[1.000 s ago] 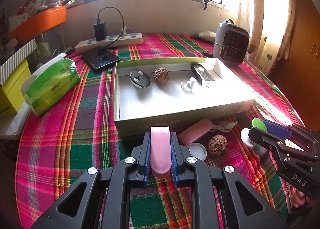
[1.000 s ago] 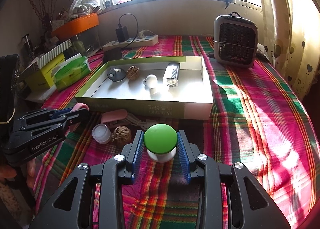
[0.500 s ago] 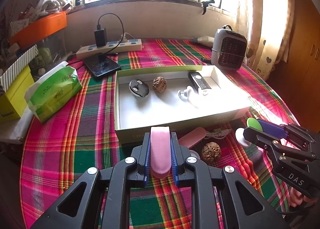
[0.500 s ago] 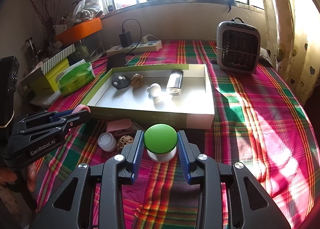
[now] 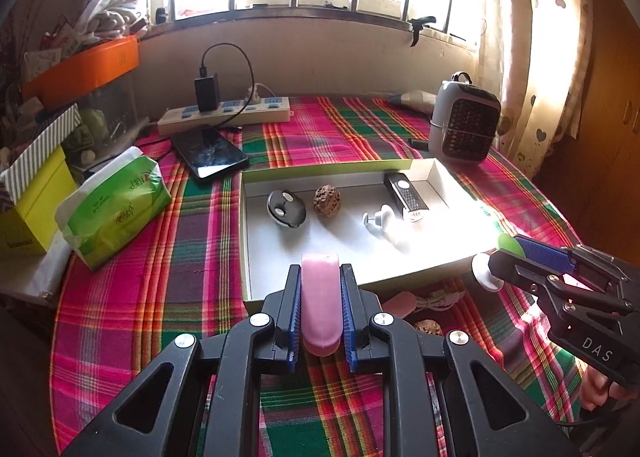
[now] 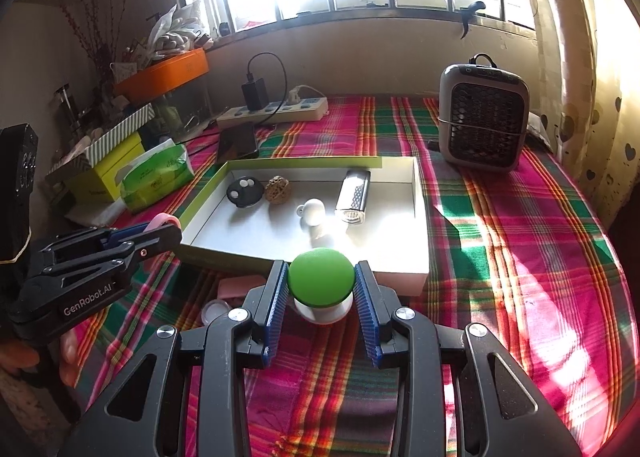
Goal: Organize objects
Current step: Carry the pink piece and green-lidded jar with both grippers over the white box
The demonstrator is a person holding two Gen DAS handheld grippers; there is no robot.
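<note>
Walnut (image 5: 427,327) left view only, jar (image 6: 215,310) right view

Ahead of the claws, a woven plaid tablecloth (image 6: 500,217) looks matt. The cardboard tray (image 5: 256,241) beyond is smooth; its walnut (image 5: 327,199) rough

Power strip (image 5: 224,115) near phone (image 5: 210,151); tissue pack (image 5: 116,205) left; heater (image 5: 464,119) right.

Box (image 5: 360,281) interior: near half bare, open from above. Far half taken by black disc (image 5: 286,209), walnut (image 5: 327,199), white knob (image 5: 380,217), silver device (image 5: 406,197). Front wall a low barrier. Cloth (image 6: 520,237) right of box clear up to heater (image 6: 482,121). Left side: tissue pack (image 5: 116,201), phone (image 5: 210,151) (power strip (image 5: 224,113) behind).
</note>
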